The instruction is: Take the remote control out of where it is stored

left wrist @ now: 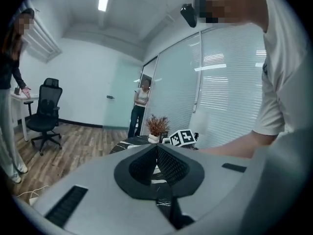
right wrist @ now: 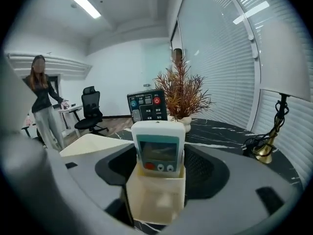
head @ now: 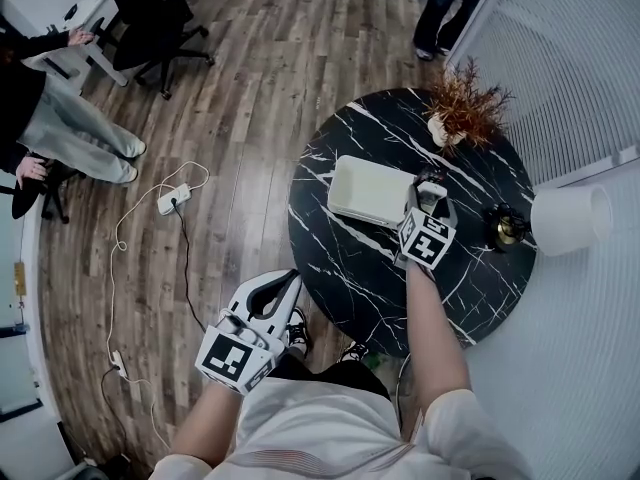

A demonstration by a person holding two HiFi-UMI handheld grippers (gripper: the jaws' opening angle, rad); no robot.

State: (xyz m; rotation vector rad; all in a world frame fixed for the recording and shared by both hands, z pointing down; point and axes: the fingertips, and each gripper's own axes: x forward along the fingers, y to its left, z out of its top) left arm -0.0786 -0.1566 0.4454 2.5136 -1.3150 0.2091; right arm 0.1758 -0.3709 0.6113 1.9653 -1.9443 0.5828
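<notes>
Your right gripper (right wrist: 156, 180) clamps the sides of the cream holder (right wrist: 155, 202), probably to steady it. The white remote (right wrist: 157, 150) stands upright in it, right between the jaws. Your left gripper (left wrist: 157, 151), jaws together and empty, waits off the table (head: 345, 273).

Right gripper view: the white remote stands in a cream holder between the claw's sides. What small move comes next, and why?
Probably close the right claw on the white remote above the cream holder. Its sides flank the remote, but a grip isn't evident, and lifting needs one.
</notes>
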